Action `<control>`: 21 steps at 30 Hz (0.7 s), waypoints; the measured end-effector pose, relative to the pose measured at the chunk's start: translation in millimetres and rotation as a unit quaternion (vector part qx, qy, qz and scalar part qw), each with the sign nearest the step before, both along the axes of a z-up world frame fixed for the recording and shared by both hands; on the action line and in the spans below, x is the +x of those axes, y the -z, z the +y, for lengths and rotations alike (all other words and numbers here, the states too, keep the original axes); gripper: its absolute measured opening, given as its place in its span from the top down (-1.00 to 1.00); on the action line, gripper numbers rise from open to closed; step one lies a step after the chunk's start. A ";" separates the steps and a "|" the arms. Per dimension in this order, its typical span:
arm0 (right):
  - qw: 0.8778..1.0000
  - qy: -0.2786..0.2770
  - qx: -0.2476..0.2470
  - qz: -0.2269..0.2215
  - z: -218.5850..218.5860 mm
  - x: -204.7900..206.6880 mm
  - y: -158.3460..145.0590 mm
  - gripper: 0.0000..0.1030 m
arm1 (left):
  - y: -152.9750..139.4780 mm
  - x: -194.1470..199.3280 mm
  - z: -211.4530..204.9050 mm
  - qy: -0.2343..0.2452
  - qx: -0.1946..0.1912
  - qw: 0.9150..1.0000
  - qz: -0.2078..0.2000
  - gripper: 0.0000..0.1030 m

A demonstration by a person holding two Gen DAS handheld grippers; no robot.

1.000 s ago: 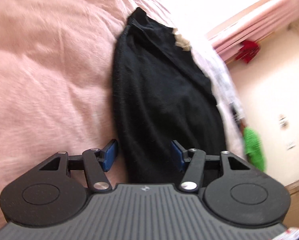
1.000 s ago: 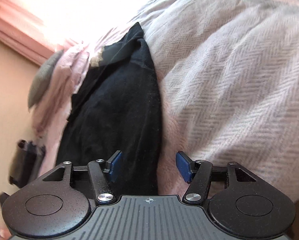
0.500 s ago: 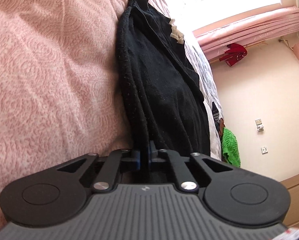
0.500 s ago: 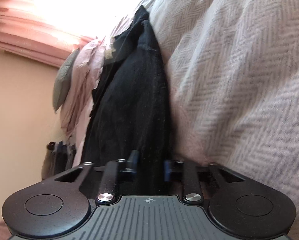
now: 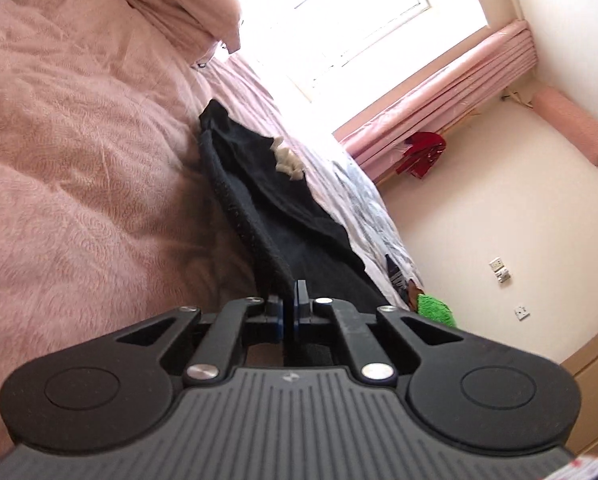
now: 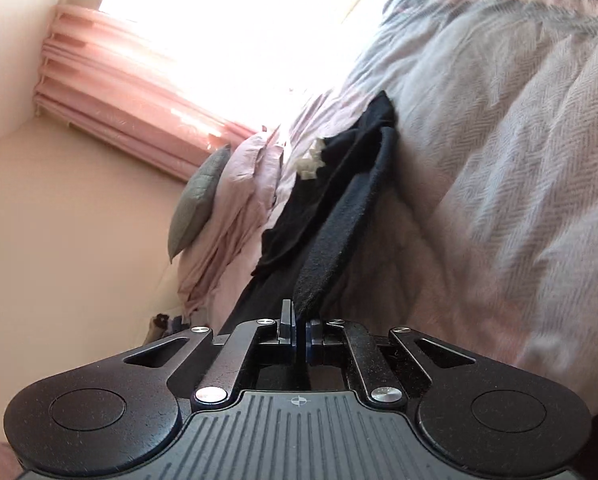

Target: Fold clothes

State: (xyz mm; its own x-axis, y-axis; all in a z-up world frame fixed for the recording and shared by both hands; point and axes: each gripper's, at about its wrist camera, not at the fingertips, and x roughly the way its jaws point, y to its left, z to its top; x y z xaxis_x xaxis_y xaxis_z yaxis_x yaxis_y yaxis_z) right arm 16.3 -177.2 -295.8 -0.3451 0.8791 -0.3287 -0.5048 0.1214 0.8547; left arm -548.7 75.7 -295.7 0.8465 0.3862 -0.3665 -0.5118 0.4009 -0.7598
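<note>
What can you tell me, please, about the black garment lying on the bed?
The black garment is a soft, slightly fuzzy knit, stretched long across the pink bedspread. A pale, crumpled patch shows near its far end. Its near edge is lifted off the bed and folded over into a raised flap. The left gripper and right gripper each have their jaws shut on that near edge, one at each corner.

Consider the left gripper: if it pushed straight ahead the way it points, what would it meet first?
The left gripper is already shut on the black garment, so it would likely push into that cloth first, with the pink bedcover beside it. Depth is uncertain.
</note>
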 end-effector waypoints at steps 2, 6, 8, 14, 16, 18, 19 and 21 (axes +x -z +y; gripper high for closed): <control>1.000 -0.002 0.000 0.008 -21.4 -8.2 -5.4 1.00 | -4.5 -17.0 -16.9 0.000 0.001 1.000 -0.007 0.97; 1.000 -0.020 -0.004 0.012 -75.7 -29.0 -14.5 1.00 | -10.8 -58.3 -68.1 0.007 -0.002 1.000 -0.018 0.97; 0.999 -0.038 -0.014 0.011 -99.9 -40.5 -18.1 1.00 | -13.4 -76.8 -94.8 0.009 -0.006 1.000 -0.013 0.97; 0.998 -0.054 -0.040 0.005 -121.5 -52.2 -30.6 1.00 | -20.3 -96.6 -121.8 0.009 -0.020 0.999 -0.024 0.97; 0.998 -0.059 -0.023 0.006 -113.4 -46.2 -36.8 1.00 | -24.0 -91.5 -112.1 0.011 -0.014 0.999 -0.036 0.97; 0.998 -0.062 -0.012 0.006 -95.3 -39.7 -43.8 1.00 | -26.8 -82.1 -94.4 0.013 -0.018 0.999 -0.050 0.97; 0.998 -0.060 -0.010 0.006 -84.6 -35.9 -47.9 0.99 | -28.0 -76.1 -82.7 0.013 -0.021 0.998 -0.052 0.97; 0.998 -0.054 -0.008 0.017 -57.5 -23.5 -54.9 0.99 | -30.0 -62.7 -55.9 0.013 -0.033 0.998 -0.059 0.97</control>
